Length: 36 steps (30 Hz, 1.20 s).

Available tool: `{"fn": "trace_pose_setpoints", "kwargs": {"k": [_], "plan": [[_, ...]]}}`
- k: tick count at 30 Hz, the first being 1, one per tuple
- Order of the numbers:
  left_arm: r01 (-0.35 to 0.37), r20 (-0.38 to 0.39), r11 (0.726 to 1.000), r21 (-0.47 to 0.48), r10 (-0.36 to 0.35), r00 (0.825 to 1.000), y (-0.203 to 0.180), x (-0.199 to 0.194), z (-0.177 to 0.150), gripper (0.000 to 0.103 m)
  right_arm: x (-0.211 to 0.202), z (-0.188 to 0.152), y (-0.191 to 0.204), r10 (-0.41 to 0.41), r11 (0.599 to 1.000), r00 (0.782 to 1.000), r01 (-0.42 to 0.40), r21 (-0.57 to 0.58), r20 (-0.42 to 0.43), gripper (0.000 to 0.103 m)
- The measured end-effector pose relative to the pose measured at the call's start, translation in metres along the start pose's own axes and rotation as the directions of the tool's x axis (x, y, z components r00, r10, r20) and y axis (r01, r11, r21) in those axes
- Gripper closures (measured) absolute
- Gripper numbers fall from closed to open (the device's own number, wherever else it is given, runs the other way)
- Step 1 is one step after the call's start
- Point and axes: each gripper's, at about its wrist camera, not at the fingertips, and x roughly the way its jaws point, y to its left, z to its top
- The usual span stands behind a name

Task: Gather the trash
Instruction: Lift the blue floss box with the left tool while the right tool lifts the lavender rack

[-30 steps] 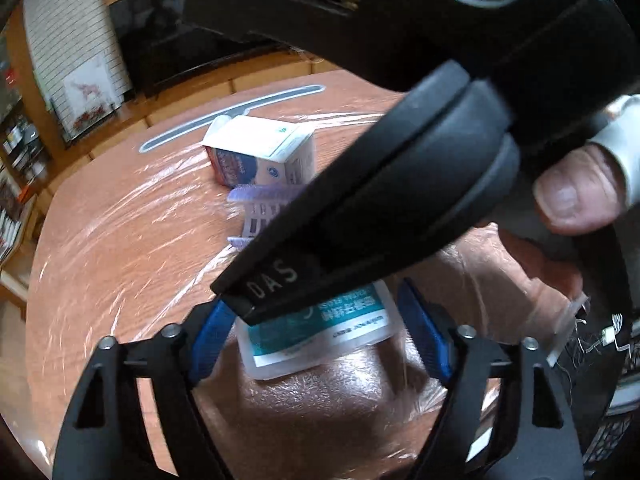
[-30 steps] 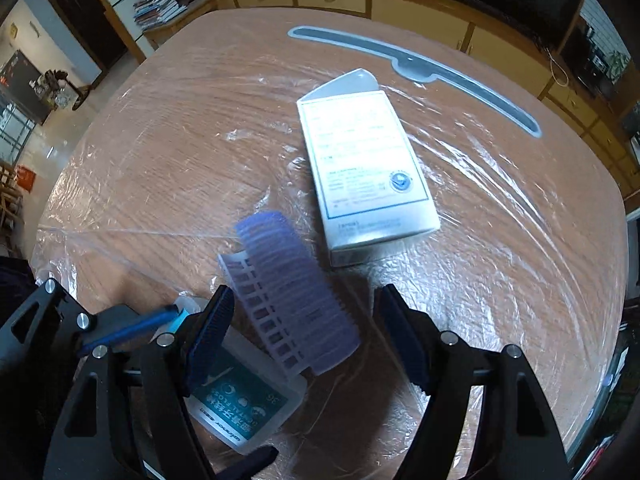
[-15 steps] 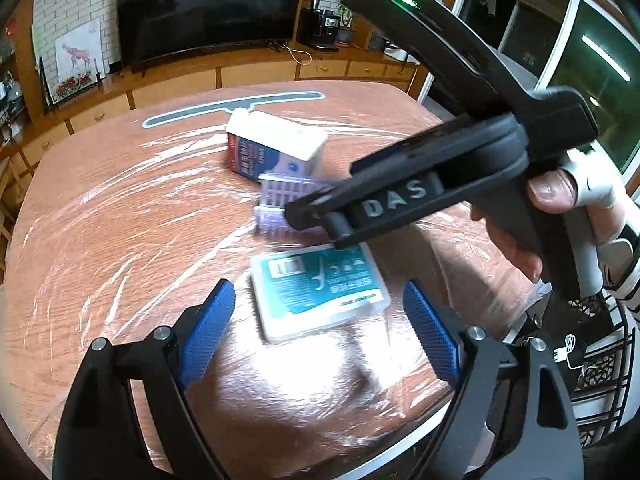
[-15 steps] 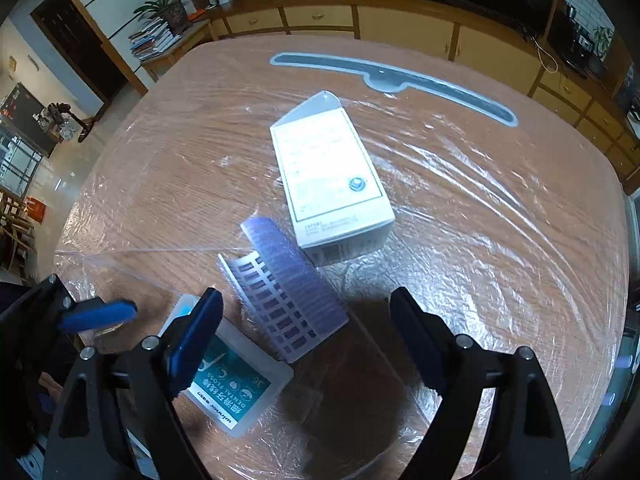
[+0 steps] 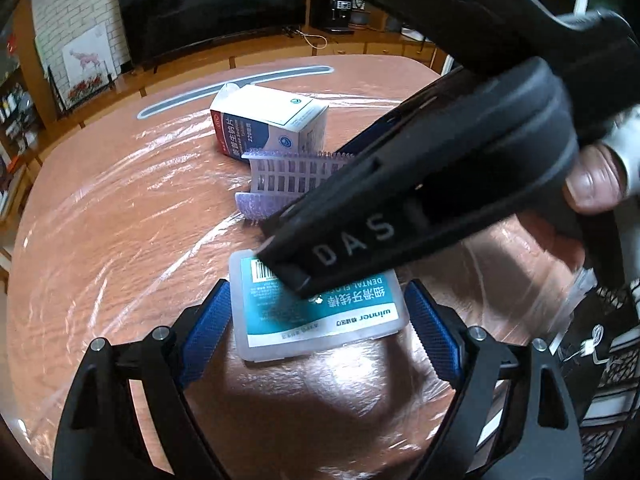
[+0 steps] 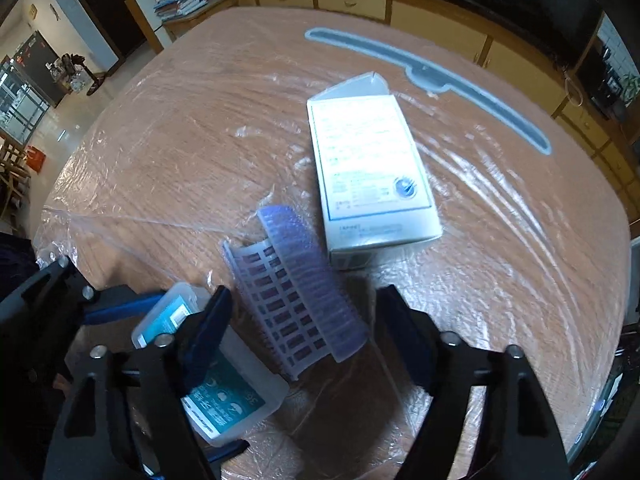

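A clear dental floss case with a teal label (image 5: 320,312) lies flat on the table between the blue pads of my open left gripper (image 5: 320,324); it also shows in the right wrist view (image 6: 224,392). A purple plastic comb-like tray (image 6: 296,292) lies between the fingers of my open right gripper (image 6: 308,328); it shows in the left wrist view too (image 5: 284,184). A white medicine carton (image 6: 368,168) lies beyond it (image 5: 268,124). The right gripper's black body (image 5: 400,208) crosses the left wrist view and hides part of the case.
The round wooden table (image 6: 180,140) is covered with wrinkled clear plastic film. A long grey strip (image 6: 432,76) lies near its far edge. Wooden cabinets and a dark TV (image 5: 208,4) stand behind the table.
Both grippers have dropped closer to the table. The left now straddles the floss case and the right straddles the purple tray. The objects have not moved.
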Motion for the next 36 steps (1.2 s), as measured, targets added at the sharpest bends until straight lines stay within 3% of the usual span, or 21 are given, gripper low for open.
{"fn": "trace_pose_setpoints", "kwargs": {"k": [1, 3, 5, 14, 16, 18, 22, 25, 26, 30, 36], "plan": [[-0.001, 0.001, 1.0, 0.011, 0.001, 1.0, -0.001, -0.001, -0.001, 0.016, 0.0, 0.0, 0.0, -0.004, 1.0, 1.0, 0.004, -0.008, 0.003, 0.034], [0.002, 0.001, 1.0, 0.022, -0.002, 1.0, 0.0, -0.004, -0.004, 0.016, -0.001, 0.001, -0.001, -0.008, 1.0, 1.0, 0.008, -0.011, 0.014, 0.05], [0.001, 0.0, 1.0, 0.021, -0.001, 1.0, 0.008, -0.005, -0.004, 0.016, -0.003, 0.001, -0.005, 0.004, 1.0, 1.0, -0.004, 0.017, 0.016, 0.055], [-0.061, -0.011, 0.997, -0.04, 0.061, 0.998, 0.051, -0.012, -0.009, 0.016, -0.016, -0.025, -0.014, -0.039, 0.995, 0.999, 0.035, 0.09, 0.038, 0.056], [-0.065, -0.015, 0.997, -0.046, 0.064, 0.998, 0.059, -0.009, -0.006, 0.016, -0.016, -0.031, -0.013, -0.055, 0.993, 0.997, 0.049, 0.104, 0.052, 0.051], [-0.099, -0.027, 0.995, -0.013, 0.098, 0.995, 0.056, -0.003, -0.004, 0.016, -0.016, -0.036, -0.013, -0.079, 0.99, 0.994, 0.068, 0.125, 0.079, 0.029], [-0.106, -0.013, 0.994, 0.015, 0.106, 0.994, 0.05, 0.0, -0.007, 0.016, -0.018, -0.041, -0.007, -0.14, 0.983, 0.98, 0.121, 0.135, 0.142, 0.023], [-0.081, -0.024, 0.997, -0.009, 0.081, 0.996, 0.051, 0.002, -0.008, 0.017, -0.013, -0.042, -0.005, -0.128, 0.985, 0.982, 0.11, 0.135, 0.137, 0.023], [-0.078, -0.022, 0.997, -0.011, 0.078, 0.997, 0.051, 0.002, -0.009, 0.017, -0.012, -0.041, -0.005, -0.119, 0.985, 0.984, 0.1, 0.137, 0.134, 0.025], [-0.072, -0.018, 0.997, 0.001, 0.072, 0.997, 0.051, 0.0, -0.011, 0.017, -0.007, -0.042, -0.004, -0.146, 0.982, 0.981, 0.128, 0.141, 0.126, 0.06], [-0.006, -0.015, 0.998, -0.059, 0.005, 1.0, 0.064, -0.004, -0.008, 0.018, -0.015, -0.052, -0.012, -0.084, 0.977, 0.985, 0.051, 0.205, 0.153, 0.061]]}}
